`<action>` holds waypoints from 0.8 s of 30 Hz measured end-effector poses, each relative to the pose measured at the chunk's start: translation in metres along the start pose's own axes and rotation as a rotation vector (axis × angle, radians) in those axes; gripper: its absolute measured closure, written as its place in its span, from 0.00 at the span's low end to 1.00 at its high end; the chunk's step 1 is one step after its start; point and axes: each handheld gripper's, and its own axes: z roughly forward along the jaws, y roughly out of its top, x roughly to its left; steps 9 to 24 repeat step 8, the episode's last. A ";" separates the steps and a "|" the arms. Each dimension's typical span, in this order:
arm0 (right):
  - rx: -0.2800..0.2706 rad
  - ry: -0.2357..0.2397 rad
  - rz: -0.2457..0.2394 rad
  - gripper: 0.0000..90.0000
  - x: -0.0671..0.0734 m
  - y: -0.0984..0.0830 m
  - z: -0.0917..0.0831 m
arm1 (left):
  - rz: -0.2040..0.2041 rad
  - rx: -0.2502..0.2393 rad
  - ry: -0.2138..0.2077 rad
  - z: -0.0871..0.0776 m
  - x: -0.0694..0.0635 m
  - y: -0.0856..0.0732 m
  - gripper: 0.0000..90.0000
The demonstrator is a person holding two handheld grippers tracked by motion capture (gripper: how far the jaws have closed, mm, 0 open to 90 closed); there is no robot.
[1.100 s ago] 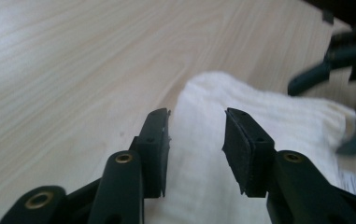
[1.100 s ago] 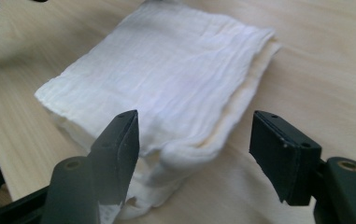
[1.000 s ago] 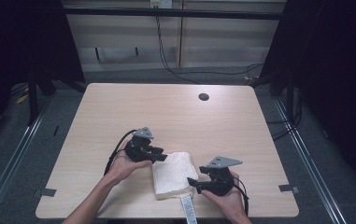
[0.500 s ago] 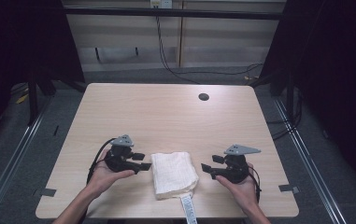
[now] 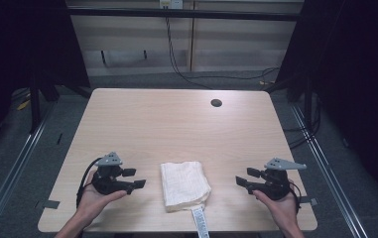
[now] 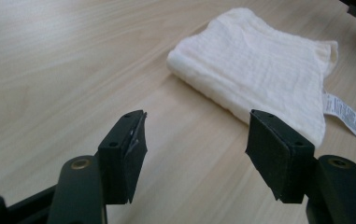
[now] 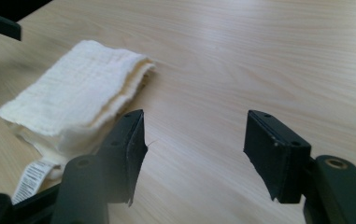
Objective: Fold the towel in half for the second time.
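Cream folded cloth (image 5: 184,185) lies near the table's (image 5: 176,124) front edge, between both grippers. Left gripper (image 5: 134,178), jaws just opened and empty, and right gripper (image 5: 242,178), also spread, should retreat level so the fold stays undisturbed.

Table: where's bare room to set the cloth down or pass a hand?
Bare wood runs from the folded cloth back to the round hole, and between the cloth and each open gripper, left and right. Only the near edge is crowded.
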 end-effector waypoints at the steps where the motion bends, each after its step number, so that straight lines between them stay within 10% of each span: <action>1: 0.001 -0.011 0.001 0.42 -0.002 -0.003 -0.003 | -0.007 -0.001 0.004 -0.003 0.000 -0.004 0.42; 6: -0.025 -0.048 0.014 0.38 -0.010 -0.017 -0.014 | -0.042 0.015 0.025 -0.011 0.005 -0.026 0.39; 24: -0.030 -0.052 0.023 0.37 -0.013 -0.019 -0.015 | -0.030 0.008 0.042 -0.011 0.005 -0.026 0.36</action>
